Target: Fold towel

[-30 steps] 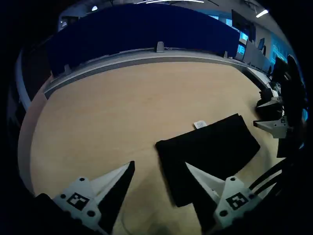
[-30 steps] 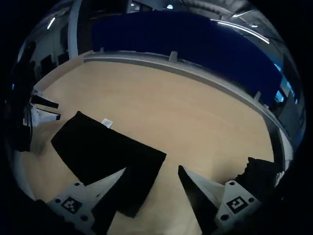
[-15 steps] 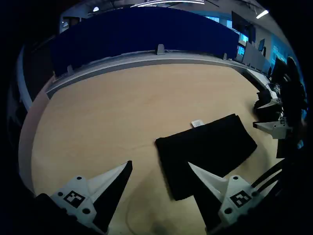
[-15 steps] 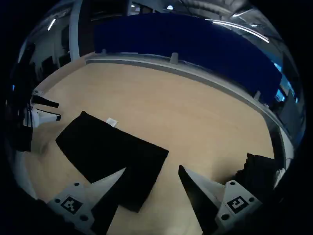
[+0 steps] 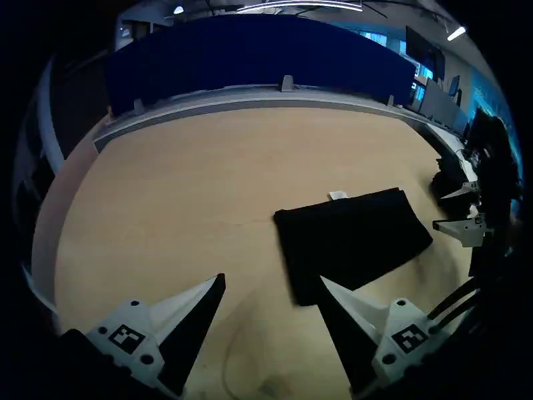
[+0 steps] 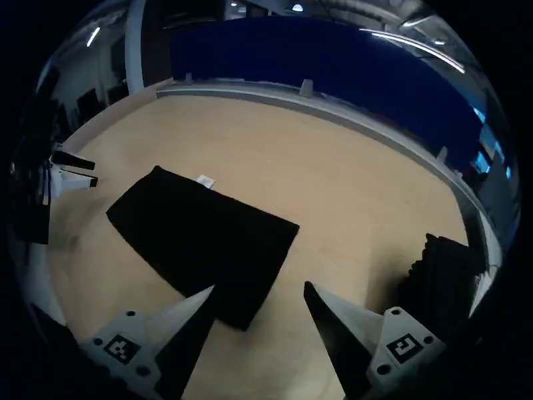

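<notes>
Left gripper [image 5: 270, 278] and right gripper [image 6: 259, 285] farther back, both released; black towel [image 5: 350, 237] folded flat

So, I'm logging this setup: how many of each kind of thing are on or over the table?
Towel: 1
Dark pile: 1
Hand-held grippers: 2, left and right
Total: 4

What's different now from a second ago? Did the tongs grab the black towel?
No. The left tongs and the right tongs both pulled back from the towel, so it now lies farther ahead of them. Nothing was grabbed or let go. Both tongs stayed open, and the towel stayed folded flat on the table.
</notes>
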{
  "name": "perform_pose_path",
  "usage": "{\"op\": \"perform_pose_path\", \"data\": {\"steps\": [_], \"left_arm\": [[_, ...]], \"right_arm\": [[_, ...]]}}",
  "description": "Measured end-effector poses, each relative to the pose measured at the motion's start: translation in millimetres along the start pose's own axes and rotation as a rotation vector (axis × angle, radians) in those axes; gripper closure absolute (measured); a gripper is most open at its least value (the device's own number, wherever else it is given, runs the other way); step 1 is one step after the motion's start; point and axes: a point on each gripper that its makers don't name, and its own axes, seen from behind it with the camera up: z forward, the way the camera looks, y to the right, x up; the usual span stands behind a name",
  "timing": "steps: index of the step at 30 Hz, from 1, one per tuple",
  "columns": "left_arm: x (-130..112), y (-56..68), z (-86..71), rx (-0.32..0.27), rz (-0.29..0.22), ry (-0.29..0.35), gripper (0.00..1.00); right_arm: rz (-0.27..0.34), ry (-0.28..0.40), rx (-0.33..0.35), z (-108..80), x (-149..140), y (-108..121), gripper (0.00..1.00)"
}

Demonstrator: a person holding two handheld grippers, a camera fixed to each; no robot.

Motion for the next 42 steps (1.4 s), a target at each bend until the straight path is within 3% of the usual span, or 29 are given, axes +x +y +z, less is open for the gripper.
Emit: {"op": "perform_pose_path", "data": {"steps": [12,24,31,42], "left_arm": [[-17,-7.0,-14.3,0.030,-0.037,0.002,0.05],[-29,-23.9,-38.3,0.084,-0.056,0.006,0.05],[-43,-34.5,-51.7,0.109,-0.082,-0.005,0.05],[-57,-43.6,-65.8,0.126,-0.106,-0.017,0.05]], "right_arm": [[-0.045,-0.029,0.040,-6.4,-22,-8,0.06],[-0.156,-0.085,0.148,-1.6,-37,-23,0.09],[-0.186,-0.102,0.172,2.8,-40,-24,0.22],[-0.193,-0.149,0.196,9.4,-50,-25,0.56]]}}
